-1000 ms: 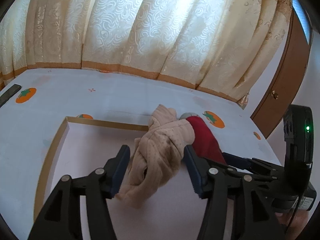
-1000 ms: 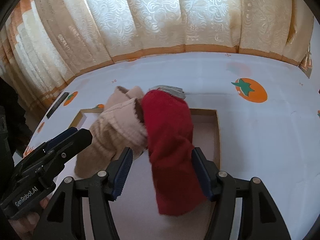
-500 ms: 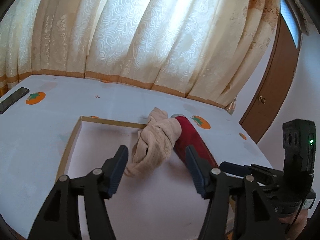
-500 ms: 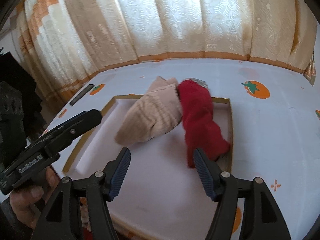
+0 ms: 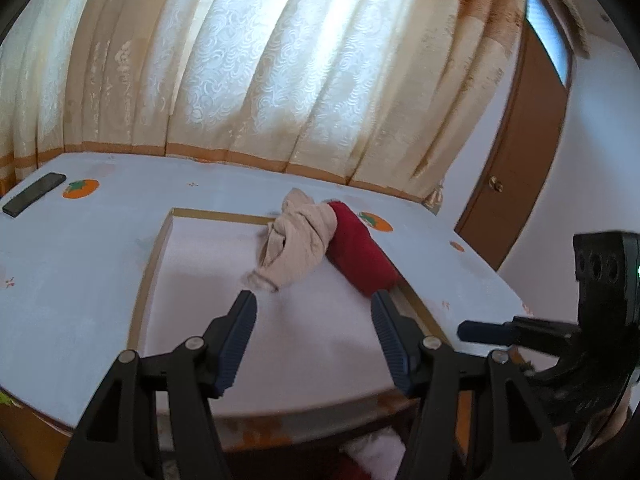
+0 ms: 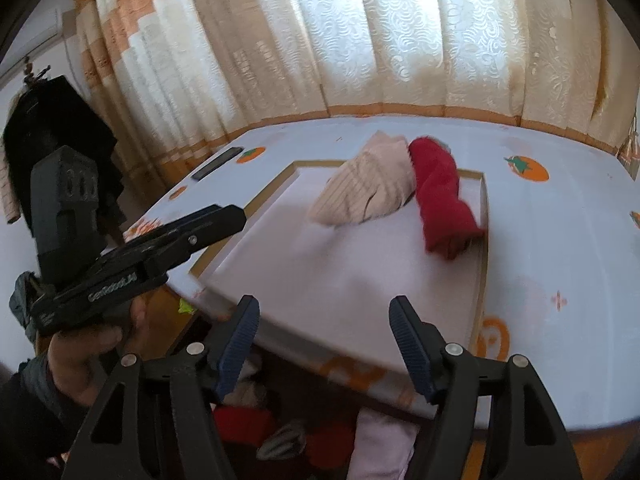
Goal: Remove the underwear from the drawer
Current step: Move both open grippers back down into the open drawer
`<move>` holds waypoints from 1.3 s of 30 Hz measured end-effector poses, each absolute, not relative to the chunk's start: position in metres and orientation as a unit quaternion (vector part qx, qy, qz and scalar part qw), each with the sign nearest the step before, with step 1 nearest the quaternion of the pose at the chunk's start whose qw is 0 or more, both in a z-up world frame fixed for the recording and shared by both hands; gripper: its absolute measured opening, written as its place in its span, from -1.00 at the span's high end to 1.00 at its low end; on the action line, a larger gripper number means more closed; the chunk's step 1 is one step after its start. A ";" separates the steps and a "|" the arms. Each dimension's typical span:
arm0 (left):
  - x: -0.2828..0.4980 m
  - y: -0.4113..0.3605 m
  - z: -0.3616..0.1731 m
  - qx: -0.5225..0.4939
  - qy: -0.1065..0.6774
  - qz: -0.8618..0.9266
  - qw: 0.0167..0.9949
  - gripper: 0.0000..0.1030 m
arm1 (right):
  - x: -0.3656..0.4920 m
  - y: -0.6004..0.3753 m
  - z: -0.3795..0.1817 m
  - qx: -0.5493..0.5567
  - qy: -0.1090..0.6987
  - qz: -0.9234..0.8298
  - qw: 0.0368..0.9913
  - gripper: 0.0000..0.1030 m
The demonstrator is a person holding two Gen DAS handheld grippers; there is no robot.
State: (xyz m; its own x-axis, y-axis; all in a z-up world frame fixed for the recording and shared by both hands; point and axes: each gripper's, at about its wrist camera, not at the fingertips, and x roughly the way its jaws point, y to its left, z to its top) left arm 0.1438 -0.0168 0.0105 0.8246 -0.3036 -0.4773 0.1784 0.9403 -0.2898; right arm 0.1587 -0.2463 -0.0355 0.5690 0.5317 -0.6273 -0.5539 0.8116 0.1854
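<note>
Two handheld grippers hover at the near edge of a table [image 5: 72, 264] covered in a pale cloth printed with orange fruit. The left gripper [image 5: 314, 308] has its two blue-padded fingers [image 5: 240, 332] spread well apart with nothing between them. Beyond its fingertips, on a white tray [image 5: 160, 248] with a tan rim, lies a crumpled beige underwear piece [image 5: 298, 246], just past the left finger's tip and towards the gap. Touching it on the right is a rolled red underwear piece [image 5: 362, 256], whose near end sits just beyond the right finger's tip, at the tray's right rim. The right gripper [image 6: 324, 310] is also empty, its fingers standing wide; the two garments lie well ahead of it on the tray, the beige one ahead of the gap and the red one ahead of the right finger. Below and between its fingers, under the table edge, an open drawer [image 6: 384, 436] shows more red, white and pink fabric. To the left, a hand [image 6: 86, 356] grips the left gripper's handle. A dark phone [image 5: 34, 193] lies far left on the table, and pale patterned curtains [image 5: 280, 72] hang behind.
</note>
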 end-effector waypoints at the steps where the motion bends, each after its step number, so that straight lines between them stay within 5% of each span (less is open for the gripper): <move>1: 0.137 -0.016 0.009 -0.111 0.268 -0.127 0.948 -0.21 | 0.152 -0.247 -0.036 -0.016 0.347 0.309 0.885 -0.36; 17: 0.054 0.016 -0.035 -0.067 0.304 -0.108 0.944 -0.21 | 0.059 -0.262 -0.073 -0.032 0.346 0.336 0.875 -0.43; 39: 0.043 -0.010 -0.119 0.008 0.448 -0.166 0.879 -0.21 | 0.075 -0.278 -0.169 -0.068 0.429 0.262 0.862 -0.43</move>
State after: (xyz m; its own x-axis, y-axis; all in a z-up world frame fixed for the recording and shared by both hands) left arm 0.0425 -0.0096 -0.1191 0.5440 -0.2836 -0.7897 0.2984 0.9450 -0.1339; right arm 0.0750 -0.2785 -0.1685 0.4944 0.3928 -0.7754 -0.5102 0.8534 0.1070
